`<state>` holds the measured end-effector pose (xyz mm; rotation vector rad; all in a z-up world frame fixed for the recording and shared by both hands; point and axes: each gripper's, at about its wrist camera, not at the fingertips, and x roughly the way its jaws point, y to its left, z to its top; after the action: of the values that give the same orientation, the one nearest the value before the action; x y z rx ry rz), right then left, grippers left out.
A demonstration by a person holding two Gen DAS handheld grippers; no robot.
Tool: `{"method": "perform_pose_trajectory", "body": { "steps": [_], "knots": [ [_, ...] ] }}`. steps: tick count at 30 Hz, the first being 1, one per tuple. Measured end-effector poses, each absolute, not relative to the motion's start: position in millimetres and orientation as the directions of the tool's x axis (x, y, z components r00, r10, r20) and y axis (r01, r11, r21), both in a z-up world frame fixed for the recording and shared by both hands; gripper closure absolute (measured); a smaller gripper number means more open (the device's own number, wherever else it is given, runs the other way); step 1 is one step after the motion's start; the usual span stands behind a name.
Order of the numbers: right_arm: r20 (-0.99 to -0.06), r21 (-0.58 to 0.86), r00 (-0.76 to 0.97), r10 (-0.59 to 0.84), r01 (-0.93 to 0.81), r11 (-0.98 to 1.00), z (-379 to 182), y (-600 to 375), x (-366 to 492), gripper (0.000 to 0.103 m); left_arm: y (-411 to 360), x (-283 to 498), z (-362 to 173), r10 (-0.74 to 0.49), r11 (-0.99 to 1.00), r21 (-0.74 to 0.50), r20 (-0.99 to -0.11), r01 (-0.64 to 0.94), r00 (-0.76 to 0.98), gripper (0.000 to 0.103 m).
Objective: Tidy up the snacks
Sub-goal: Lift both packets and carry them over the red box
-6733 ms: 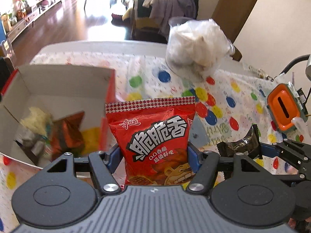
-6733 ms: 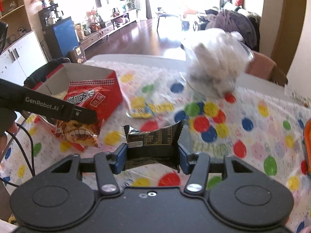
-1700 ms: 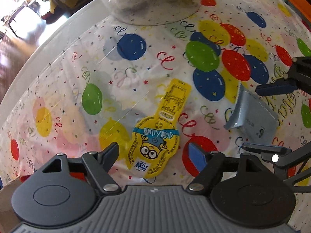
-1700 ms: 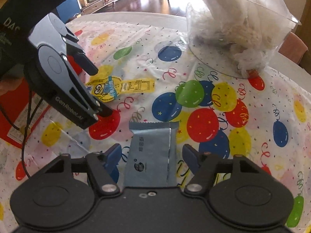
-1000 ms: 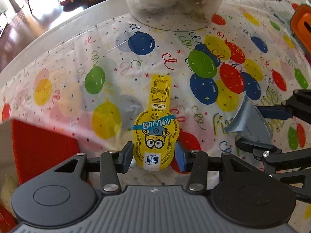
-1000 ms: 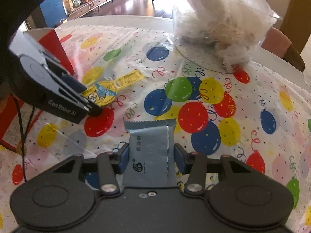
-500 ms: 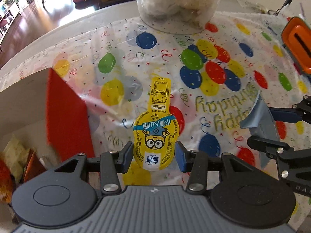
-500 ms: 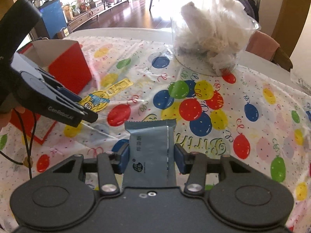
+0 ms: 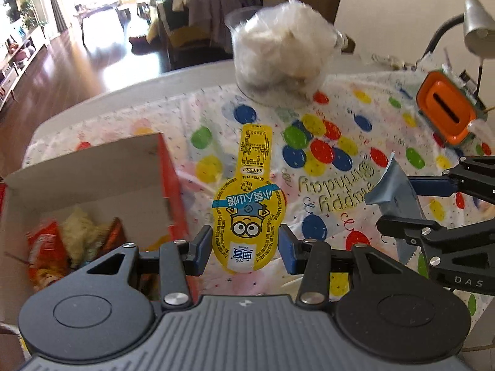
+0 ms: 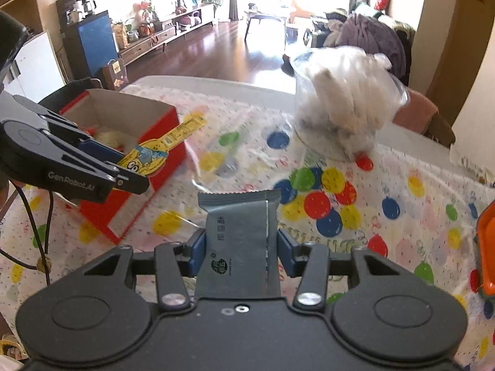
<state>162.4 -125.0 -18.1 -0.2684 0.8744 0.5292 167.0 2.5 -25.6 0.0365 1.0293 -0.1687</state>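
My left gripper (image 9: 246, 244) is shut on a yellow snack pouch (image 9: 250, 213) with a cartoon face, held in the air above the balloon-print tablecloth. Just left of it sits an open red cardboard box (image 9: 168, 182) with several snack packets (image 9: 74, 241) inside. My right gripper (image 10: 239, 249) is shut on a grey-blue foil packet (image 10: 239, 232), also lifted off the table. In the right wrist view the left gripper (image 10: 131, 171) hovers with the yellow pouch (image 10: 154, 154) at the near corner of the red box (image 10: 161, 157). The grey-blue packet (image 9: 396, 191) shows at the right of the left wrist view.
A clear plastic tub stuffed with white bags (image 9: 281, 52) stands at the far side of the table (image 9: 130, 99). An orange and green device (image 9: 445, 108) sits at the right, beside a desk lamp (image 9: 476, 27). A cable (image 10: 34, 235) hangs below the left gripper.
Both grippers have risen from the tablecloth with their snacks. The left one has carried the yellow pouch leftward, so the red box and its contents have come into view beside it.
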Motion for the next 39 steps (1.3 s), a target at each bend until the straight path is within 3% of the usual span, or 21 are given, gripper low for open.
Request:
{"method": "perform_pose_trajectory", "body": {
  "steps": [20, 30, 39],
  "knots": [
    [-0.729, -0.021, 0.543, 0.417, -0.627, 0.779, 12, 15, 152, 0.056, 152, 119, 8, -0.001, 1.0, -0.005, -0.822, -0.004, 0.57, 0.058],
    [-0.76, 0.018, 0.493, 0.424, -0.636, 0.771, -11, 83, 178, 0.056, 215, 131, -17, 0.056, 0.998, 0.028, -0.848, -0.062, 0.528, 0.058],
    [-0.832, 0.0, 0.441, 0.337, -0.607, 0.795, -55, 122, 198, 0.056, 226, 146, -55, 0.061, 0.998, 0.049, -0.878, -0.038, 0.474, 0.059]
  ]
}}
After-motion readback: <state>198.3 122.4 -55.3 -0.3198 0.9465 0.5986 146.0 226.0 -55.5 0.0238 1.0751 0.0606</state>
